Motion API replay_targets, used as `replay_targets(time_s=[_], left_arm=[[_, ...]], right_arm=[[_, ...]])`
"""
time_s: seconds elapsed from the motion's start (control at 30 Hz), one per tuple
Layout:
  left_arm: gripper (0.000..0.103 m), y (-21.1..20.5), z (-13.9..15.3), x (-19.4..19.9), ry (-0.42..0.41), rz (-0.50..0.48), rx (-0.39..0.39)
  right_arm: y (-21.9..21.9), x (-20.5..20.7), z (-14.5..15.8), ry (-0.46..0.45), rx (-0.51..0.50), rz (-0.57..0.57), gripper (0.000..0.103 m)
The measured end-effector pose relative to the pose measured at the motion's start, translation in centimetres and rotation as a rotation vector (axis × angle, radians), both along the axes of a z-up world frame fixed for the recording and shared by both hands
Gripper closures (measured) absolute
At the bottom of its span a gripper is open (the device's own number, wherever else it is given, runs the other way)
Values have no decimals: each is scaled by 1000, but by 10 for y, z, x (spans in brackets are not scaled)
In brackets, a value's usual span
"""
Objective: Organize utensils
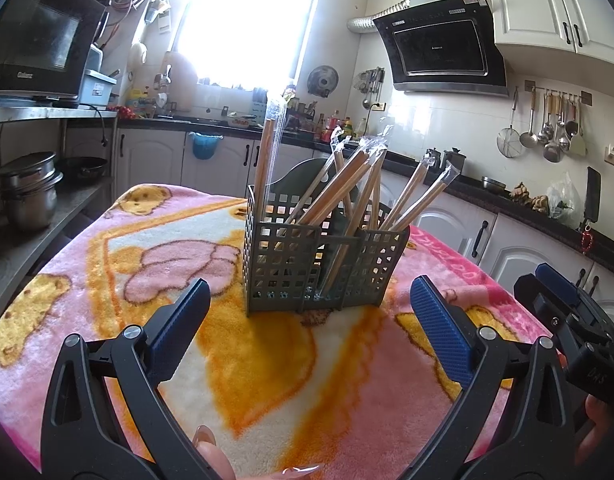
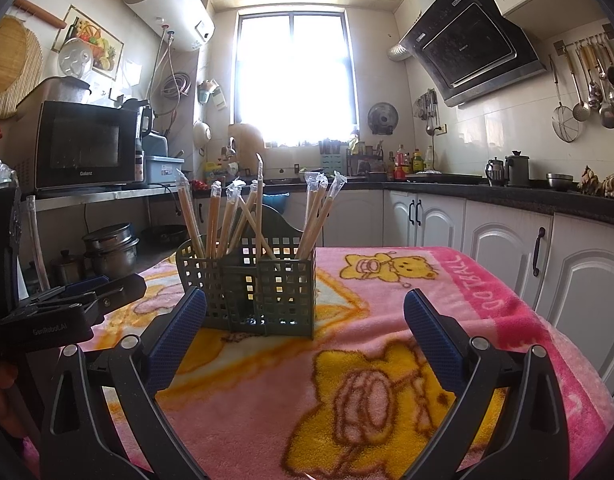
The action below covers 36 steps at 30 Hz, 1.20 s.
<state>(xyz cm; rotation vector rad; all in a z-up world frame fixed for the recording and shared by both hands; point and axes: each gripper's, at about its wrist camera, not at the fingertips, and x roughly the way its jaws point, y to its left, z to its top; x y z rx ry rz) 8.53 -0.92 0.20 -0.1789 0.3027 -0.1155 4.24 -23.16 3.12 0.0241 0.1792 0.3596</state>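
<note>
- standing upright on the tabletop (image 1: 87, 288), which is covered by a pink and yellow cartoon blanket (image 2: 387, 360), is a grey-green lattice utensil holder (image 1: 319, 264) with several compartments.
- wrapped chopsticks (image 1: 339, 192) lean in its compartments at mixed angles; one pair at the left corner in the left wrist view stands nearly vertical.
- left gripper (image 1: 309, 300) has its blue pads spread wide with nothing between them; the holder sits just ahead of it, centred between the fingers and apart from both.
- right gripper (image 2: 305, 312) is also spread wide and empty; the holder lies ahead and toward its left finger, whose tip overlaps the holder's lower left corner in view; contact cannot be told.
- fingertips (image 1: 211, 452) of a hand show at the bottom edge under the left gripper.
- each gripper shows at the edge of the other's view, side by side.
</note>
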Motion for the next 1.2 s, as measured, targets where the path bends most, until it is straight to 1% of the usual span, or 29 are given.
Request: replay_targets(time_s=[0.73,0.97,1.1,1.2], left_arm=[[11,-1,-1,1,8,2,-1],[10,-4,-4,3,26,-5,9],[11,-3,-5,6,62,9,8],[11,7,-3,13,143,-9,-44]], right_arm=[[0,0,0,-1,2,-3,6],[0,-2,2,7,8,-18,6],[-6,3,4,44,6,-53,6],[-18,13,5,108,36,-78,6]])
